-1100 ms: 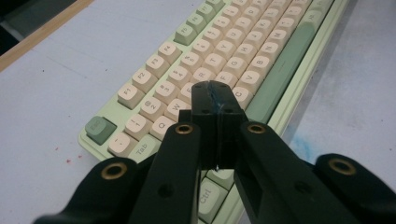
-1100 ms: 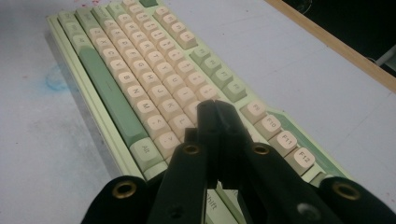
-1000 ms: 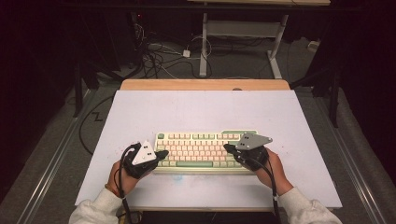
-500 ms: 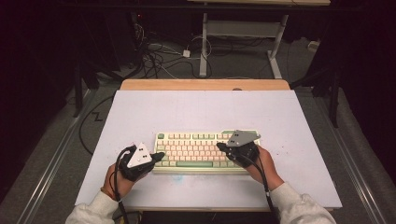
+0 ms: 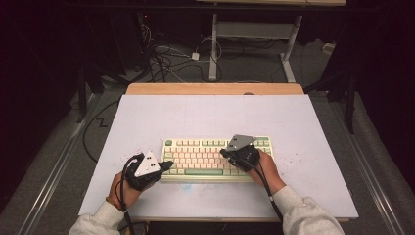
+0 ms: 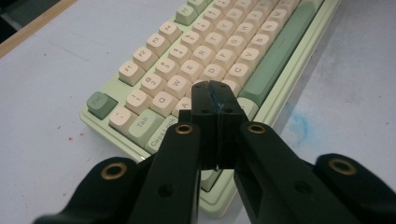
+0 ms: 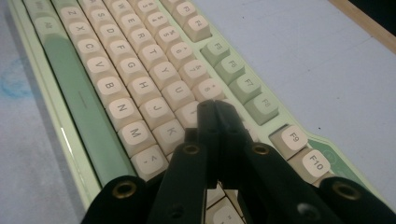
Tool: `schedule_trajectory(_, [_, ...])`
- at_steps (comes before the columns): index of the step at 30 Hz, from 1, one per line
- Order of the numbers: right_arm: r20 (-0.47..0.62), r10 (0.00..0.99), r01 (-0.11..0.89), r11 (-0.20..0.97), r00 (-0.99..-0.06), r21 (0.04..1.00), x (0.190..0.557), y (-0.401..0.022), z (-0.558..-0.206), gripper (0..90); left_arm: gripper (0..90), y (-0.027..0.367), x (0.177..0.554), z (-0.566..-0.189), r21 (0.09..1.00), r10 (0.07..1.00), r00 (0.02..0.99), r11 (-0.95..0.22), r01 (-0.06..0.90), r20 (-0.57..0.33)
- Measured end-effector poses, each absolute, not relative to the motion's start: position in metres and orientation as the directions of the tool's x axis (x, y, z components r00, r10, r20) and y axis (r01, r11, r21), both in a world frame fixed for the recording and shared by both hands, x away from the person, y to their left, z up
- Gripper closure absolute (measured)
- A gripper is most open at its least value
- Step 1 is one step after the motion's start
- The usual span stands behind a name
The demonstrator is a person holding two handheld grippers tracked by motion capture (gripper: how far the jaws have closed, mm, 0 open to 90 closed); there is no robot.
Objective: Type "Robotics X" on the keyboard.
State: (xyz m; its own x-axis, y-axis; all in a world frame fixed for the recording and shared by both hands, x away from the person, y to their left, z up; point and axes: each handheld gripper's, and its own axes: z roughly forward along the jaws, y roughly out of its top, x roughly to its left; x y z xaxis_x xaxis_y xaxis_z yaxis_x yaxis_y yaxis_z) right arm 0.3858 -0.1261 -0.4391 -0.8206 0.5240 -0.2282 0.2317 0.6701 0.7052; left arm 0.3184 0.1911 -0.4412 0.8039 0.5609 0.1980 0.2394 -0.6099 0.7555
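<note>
A pale green keyboard (image 5: 215, 157) with cream and green keys lies on the white table top near its front edge. My left gripper (image 5: 169, 165) rests at the keyboard's left end, jaws pressed together with nothing between them; in the left gripper view its tip (image 6: 215, 91) hovers over the keyboard (image 6: 224, 56) by the A key. My right gripper (image 5: 223, 152) is over the right half of the keys, also shut and empty; in the right gripper view its tip (image 7: 214, 108) hangs above the keyboard (image 7: 140, 70) near the I and K keys.
The white table top (image 5: 215, 117) has a wooden strip (image 5: 215, 88) along its far edge. Behind it stand a desk frame and tangled cables (image 5: 166, 54) on the floor. A faint blue smear (image 6: 299, 126) marks the surface beside the keyboard's front.
My right gripper has slid leftward over the keys, from the keyboard's right end toward its middle. The left gripper has stayed at the left end.
</note>
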Motion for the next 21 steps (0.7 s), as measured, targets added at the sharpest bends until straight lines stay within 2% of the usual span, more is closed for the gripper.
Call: schedule_trajectory(21, [-0.228, 0.516, 0.252, 0.699, -0.826, 0.669, 0.394, -0.116, -0.45, 90.0, 87.4, 0.191, 0.319, -0.442, 0.756, 0.554, 0.81, -0.61, 0.237, 0.193])
